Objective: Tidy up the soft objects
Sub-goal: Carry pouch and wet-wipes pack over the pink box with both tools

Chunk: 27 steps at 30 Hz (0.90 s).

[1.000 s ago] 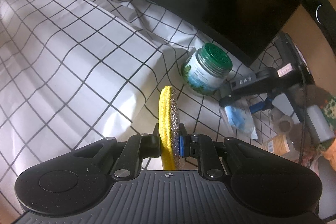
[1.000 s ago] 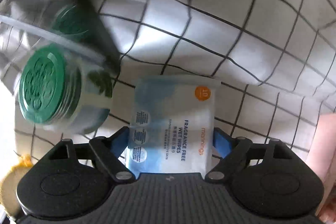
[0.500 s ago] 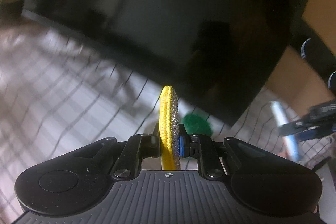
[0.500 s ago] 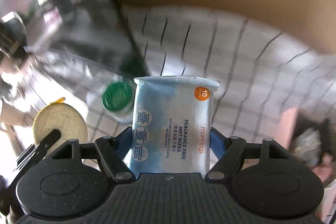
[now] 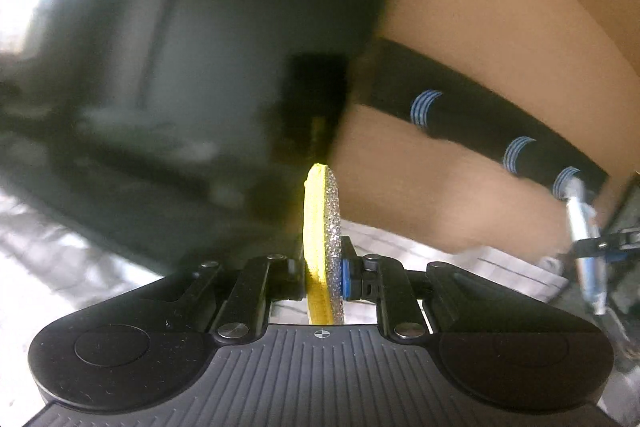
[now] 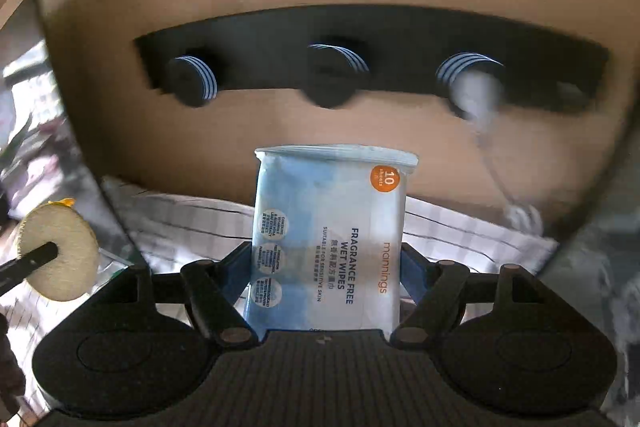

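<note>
My left gripper [image 5: 322, 273] is shut on a round sponge pad [image 5: 320, 227], yellow on one face and glittery grey on the other, held edge-on and lifted off the cloth. In the right wrist view the same sponge pad [image 6: 60, 251] shows at the far left, pinched by a black finger of the left gripper [image 6: 30, 261]. My right gripper [image 6: 326, 263] is shut on a blue pack of wet wipes [image 6: 328, 239], which stands upright between the blue pads. Both grippers face a tan wall carrying a black hook rail [image 6: 360, 55].
A dark monitor screen [image 5: 180, 67] fills the left of the left wrist view. The rail has three round pegs with blue-white stripes [image 6: 192, 83]; something pale and blurred hangs from the right one [image 6: 476, 95]. Checked white cloth [image 6: 188, 219] lies below.
Both grippers have risen from the checked cloth with their loads. The green-lidded jar has dropped out of view, and the wall and hook rail now fill the frames.
</note>
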### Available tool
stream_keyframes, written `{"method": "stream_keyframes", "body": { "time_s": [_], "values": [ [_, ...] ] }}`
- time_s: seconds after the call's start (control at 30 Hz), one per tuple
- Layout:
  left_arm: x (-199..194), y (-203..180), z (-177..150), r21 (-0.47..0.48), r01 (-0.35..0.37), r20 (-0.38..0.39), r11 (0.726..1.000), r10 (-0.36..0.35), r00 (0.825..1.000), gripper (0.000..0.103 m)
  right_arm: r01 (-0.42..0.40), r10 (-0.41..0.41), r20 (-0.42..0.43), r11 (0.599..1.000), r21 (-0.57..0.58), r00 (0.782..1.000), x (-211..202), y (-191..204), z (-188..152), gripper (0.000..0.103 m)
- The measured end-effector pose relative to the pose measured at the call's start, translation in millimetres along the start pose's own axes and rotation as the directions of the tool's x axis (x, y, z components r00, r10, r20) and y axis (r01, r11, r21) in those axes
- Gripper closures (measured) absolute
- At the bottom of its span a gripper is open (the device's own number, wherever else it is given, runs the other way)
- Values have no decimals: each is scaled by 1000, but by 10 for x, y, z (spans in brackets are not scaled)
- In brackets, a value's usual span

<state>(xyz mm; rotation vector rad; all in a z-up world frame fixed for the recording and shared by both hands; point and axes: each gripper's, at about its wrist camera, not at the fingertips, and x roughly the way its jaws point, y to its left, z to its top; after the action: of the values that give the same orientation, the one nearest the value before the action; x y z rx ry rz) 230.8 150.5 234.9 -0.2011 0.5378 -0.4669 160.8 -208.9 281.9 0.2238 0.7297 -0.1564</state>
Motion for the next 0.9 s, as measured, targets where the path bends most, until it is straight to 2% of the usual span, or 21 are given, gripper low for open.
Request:
{"method": "stream_keyframes", "body": {
  "time_s": [0.1, 0.23, 0.33, 0.47, 0.53, 0.6, 0.63, 0.67, 0.73, 0.77, 0.83, 0.9],
  "values": [
    [110, -364, 28, 33, 88, -37, 996, -87, 996, 85, 13, -15, 20, 998, 60, 1000, -42, -289, -178, 27],
    [291, -845, 4, 60, 214, -79, 975, -209, 975, 85, 31, -35, 34, 991, 128, 999, -50, -632, -323, 27],
    [478, -1160, -168, 27, 320, -110, 947, -315, 943, 85, 22, -28, 39, 986, 168, 999, -93, -831, -398, 27],
    [888, -1518, -685, -118, 428, -141, 896, -442, 886, 85, 43, -51, 41, 983, 178, 998, -34, -889, -524, 27],
    [1151, -1652, -1036, -206, 452, -176, 868, -487, 856, 85, 81, -86, 28, 984, 158, 996, -5, -851, -593, 27],
    [1384, -1761, -1327, -236, 440, -231, 867, -490, 841, 85, 121, -123, 8, 984, 128, 992, 68, -841, -689, 27],
    [1476, -1790, -1460, -228, 414, -268, 881, -466, 843, 85, 137, -138, -1, 984, 117, 990, 102, -856, -743, 27],
    [1541, -1817, -1549, -204, 380, -298, 902, -427, 853, 85, 149, -149, -8, 983, 110, 989, 148, -867, -795, 27],
    [1653, -1889, -1671, -103, 281, -348, 954, -299, 888, 85, 171, -170, -18, 981, 95, 985, 261, -915, -905, 27],
    [1679, -1911, -1703, -52, 237, -360, 970, -239, 902, 76, 182, -180, -26, 979, 88, 983, 335, -949, -962, 27],
    [1685, -1888, -1739, 17, 181, -370, 983, -162, 915, 67, 185, -180, -52, 979, 90, 982, 502, -998, -1062, 27],
    [1660, -1850, -1740, 32, 182, -355, 983, -159, 921, 65, 144, -133, -100, 982, 118, 986, 723, -1049, -1159, 27]
  ]
}}
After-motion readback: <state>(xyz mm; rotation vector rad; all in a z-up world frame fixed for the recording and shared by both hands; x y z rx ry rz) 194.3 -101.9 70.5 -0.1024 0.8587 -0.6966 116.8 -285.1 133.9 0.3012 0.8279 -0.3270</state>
